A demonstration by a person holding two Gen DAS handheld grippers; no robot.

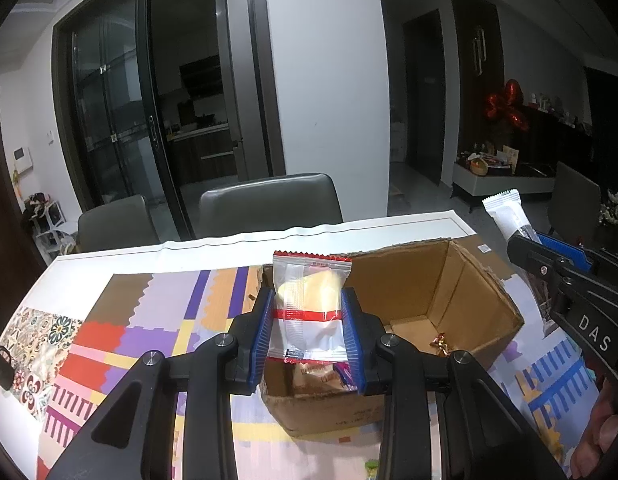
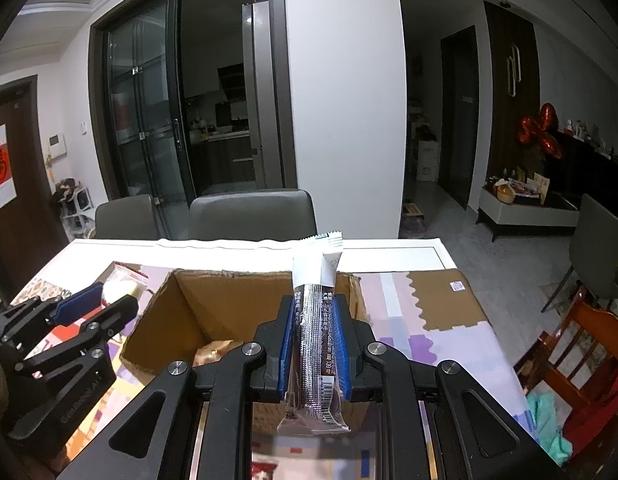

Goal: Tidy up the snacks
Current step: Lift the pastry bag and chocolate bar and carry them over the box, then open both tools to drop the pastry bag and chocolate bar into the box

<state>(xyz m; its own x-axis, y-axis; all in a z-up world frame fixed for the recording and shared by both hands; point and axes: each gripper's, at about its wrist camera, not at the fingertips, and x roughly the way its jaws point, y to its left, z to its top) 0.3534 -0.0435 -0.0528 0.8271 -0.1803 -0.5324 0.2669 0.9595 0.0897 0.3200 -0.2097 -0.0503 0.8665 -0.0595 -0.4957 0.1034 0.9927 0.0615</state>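
**Two packets held over the box, neither dropped yet**

Left gripper (image 1: 307,330), lower centre of the left wrist view: blue fingers (image 1: 262,332) clamped on a clear cake packet (image 1: 309,300) with red bands, held upright, a pale yellow cake showing through the film. Directly behind and below it, an open cardboard box (image 1: 449,280) on the patterned surface (image 1: 121,344). Already inside: a brownish wrapped snack (image 1: 315,376) near the front wall and a small foil candy (image 1: 440,344) on the floor of the box.

Right gripper (image 2: 315,344), lower centre of the right wrist view: fingers narrowed tight on a long silver-and-white snack bar (image 2: 315,340), standing nearly upright, its white top end reaching past the far rim of the box in that frame and its crimped bottom hanging below the fingers. At the right edge of the left view, same bar (image 1: 505,216) poking up out of the other gripper.

Likely trouble from here:
- Releasing too early: cake packet appears near the box's front-left corner, so could catch the ragged rim and slide out onto the surface.
- Bar long and stiff; dropped upright, could lean on a wall and stick out instead of lying flat.
- Both grippers close over one opening; converging together risks a knock that shifts the light box.
- Soft cake under a firm squeeze may get crushed.
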